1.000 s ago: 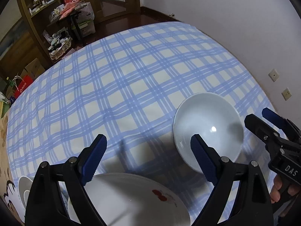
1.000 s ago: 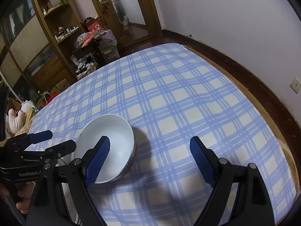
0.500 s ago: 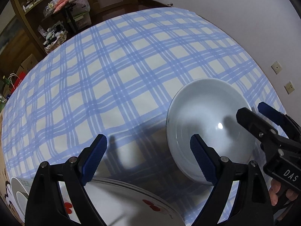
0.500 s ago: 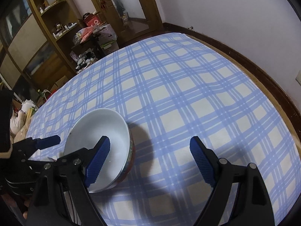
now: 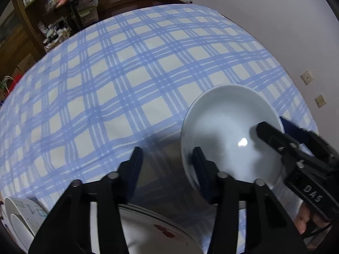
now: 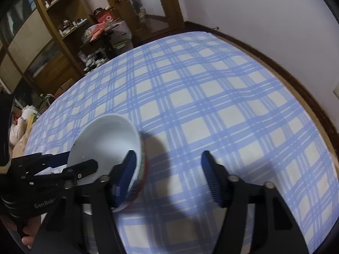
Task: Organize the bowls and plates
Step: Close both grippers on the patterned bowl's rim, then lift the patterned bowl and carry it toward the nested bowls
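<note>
In the left wrist view, the white bowl (image 5: pixel 228 131) is seen resting on the checked surface (image 5: pixel 127 80) beside a stack of plates (image 5: pixel 152 228); the left tongs (image 5: pixel 167 158), whose jaws have just been closing, stand partly open over the cloth with one finger at the bowl's near rim and nothing gripped. In the right wrist view, the right tongs (image 6: pixel 167 169) have likewise just been closing and stand partly open, the left-hand finger (image 6: pixel 127 169) inside the bowl (image 6: pixel 106 137) against its wall, the other finger clear of it, so the bowl is not clamped.
</note>
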{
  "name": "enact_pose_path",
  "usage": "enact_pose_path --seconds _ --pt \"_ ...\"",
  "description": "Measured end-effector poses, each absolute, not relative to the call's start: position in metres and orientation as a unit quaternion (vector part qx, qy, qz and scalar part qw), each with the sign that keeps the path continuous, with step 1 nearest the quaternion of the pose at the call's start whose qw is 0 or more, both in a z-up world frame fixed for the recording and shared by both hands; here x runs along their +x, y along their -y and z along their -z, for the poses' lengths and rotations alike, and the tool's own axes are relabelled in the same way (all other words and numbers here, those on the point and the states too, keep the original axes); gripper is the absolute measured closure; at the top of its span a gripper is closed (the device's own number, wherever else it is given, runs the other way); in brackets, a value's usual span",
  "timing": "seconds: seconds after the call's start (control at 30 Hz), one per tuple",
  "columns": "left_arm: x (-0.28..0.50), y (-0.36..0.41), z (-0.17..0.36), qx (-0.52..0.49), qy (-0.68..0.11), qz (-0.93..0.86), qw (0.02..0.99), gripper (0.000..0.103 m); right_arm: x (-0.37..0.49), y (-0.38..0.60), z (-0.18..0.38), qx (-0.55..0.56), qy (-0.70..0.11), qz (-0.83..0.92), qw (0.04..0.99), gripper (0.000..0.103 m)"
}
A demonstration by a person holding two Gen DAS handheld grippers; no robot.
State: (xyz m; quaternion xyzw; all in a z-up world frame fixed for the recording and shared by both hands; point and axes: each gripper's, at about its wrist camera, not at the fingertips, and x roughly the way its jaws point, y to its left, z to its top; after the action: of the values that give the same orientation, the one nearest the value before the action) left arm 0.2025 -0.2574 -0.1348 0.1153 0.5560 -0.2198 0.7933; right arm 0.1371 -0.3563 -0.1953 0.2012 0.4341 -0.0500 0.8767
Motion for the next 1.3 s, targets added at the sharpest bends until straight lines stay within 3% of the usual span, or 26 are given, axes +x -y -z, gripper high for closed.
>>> enact_pose_path --seconds 0.07,0.2,0.23,0.37,0.93,1.3 --pt "0.201 0.259 0.135 0.104 -0.560 0.228 0.790 0.076 0.138 0.353 0.195 0.206 -0.434 0.033 0.876 0.071" --pt "0.197 0.264 0.133 0.101 -0.559 0.229 0.791 0.086 0.140 0.342 0.193 0.196 -0.434 0.018 0.879 0.089" --pt "0.196 0.265 0.133 0.099 -0.561 0.232 0.789 0.092 0.139 0.340 0.192 0.192 -0.435 0.019 0.879 0.090" --pt "0.192 0.266 0.129 0.098 -0.558 0.229 0.791 0.093 0.136 0.343 0.191 0.208 -0.434 0.022 0.876 0.093" --pt "0.167 0.231 0.082 0.081 -0.544 0.217 0.807 0.093 0.111 0.311 0.150 0.209 -0.419 0.021 0.883 0.094" --pt "0.145 0.163 0.042 0.061 -0.530 0.189 0.825 0.093 0.095 0.247 0.114 0.186 -0.407 -0.011 0.894 0.094"
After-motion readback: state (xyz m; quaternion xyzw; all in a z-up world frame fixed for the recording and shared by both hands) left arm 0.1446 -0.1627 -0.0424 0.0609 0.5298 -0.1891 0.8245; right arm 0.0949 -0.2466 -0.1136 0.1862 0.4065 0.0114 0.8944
